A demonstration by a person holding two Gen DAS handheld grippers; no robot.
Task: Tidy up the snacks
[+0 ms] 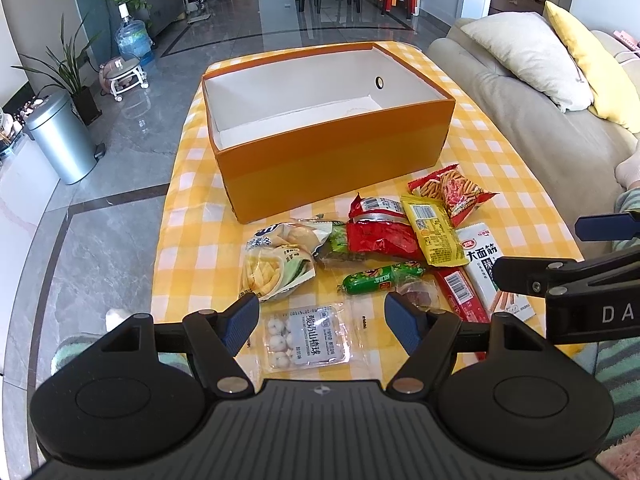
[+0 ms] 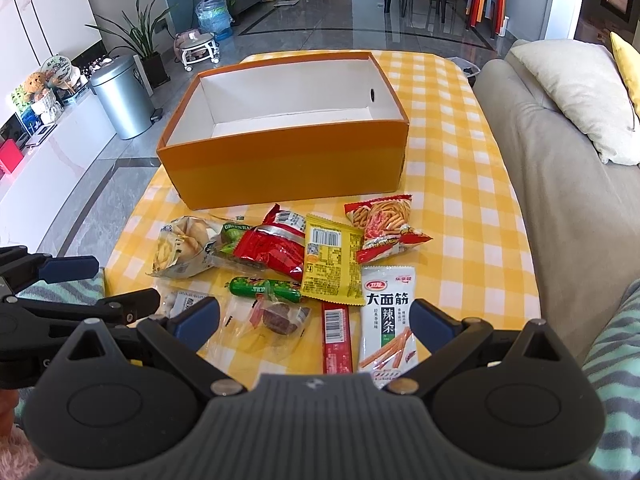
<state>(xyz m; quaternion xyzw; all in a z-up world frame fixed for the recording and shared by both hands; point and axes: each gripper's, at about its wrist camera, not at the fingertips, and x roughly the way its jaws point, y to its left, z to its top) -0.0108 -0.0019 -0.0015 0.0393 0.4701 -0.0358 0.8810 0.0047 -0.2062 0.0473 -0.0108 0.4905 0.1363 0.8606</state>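
An orange box (image 1: 332,148) with a white inside stood open on the counter. In front of it lay a loose heap of snack packets (image 1: 384,240), red, yellow, green and clear, some overlapping.

A grey sofa (image 1: 532,132) with cushions (image 1: 528,56) flanks the checked table (image 1: 480,128); a metal bin (image 1: 60,136), water jug (image 1: 134,38) and plant (image 1: 68,68) stand on the floor.

Both my wrist cameras look forward low over the near bench (image 1: 500,152) edge, sharing the snack pile (image 1: 384,240) and orange box (image 2: 288,168).
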